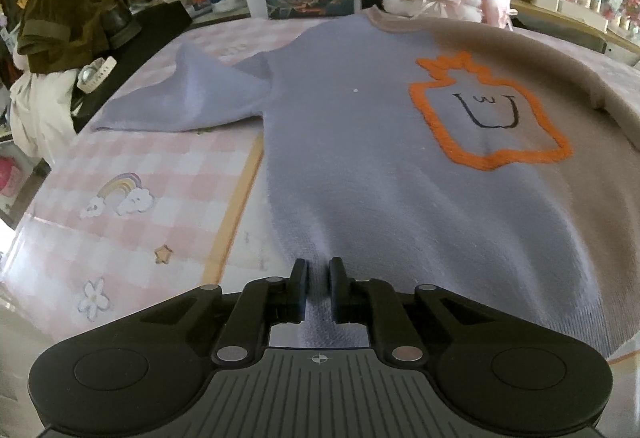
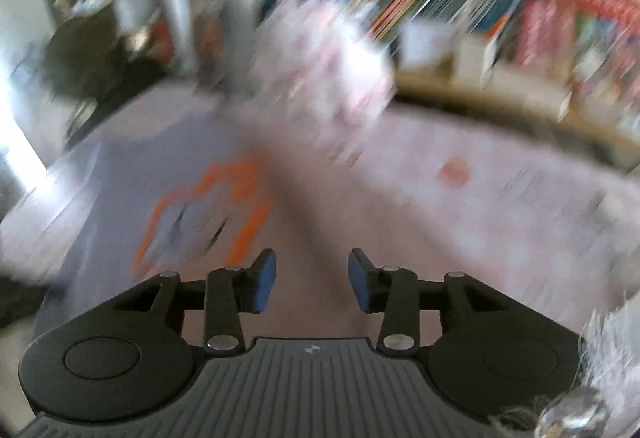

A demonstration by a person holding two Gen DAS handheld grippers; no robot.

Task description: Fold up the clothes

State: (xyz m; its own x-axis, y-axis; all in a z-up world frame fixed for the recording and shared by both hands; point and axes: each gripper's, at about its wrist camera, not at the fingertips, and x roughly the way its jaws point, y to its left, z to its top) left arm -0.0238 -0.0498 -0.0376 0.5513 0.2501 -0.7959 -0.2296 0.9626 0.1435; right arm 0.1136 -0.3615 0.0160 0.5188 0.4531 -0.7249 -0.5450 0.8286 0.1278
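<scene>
Left gripper (image 1: 318, 288) pinched narrow on sweater (image 1: 360, 158) hem; right gripper (image 2: 312, 280) half-open, empty. Best to grip the hem's other side, then lift evenly.

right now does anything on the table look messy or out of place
The sweater lies mostly flat, but its lavender sleeve is rumpled and bent rather than straight. An olive garment sits in a crumpled heap at the table's far left edge. Nothing looks spilled or damaged.

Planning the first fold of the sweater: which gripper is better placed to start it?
Left. The left gripper is pinched on the sweater hem; the right gripper is open, holding nothing.
</scene>
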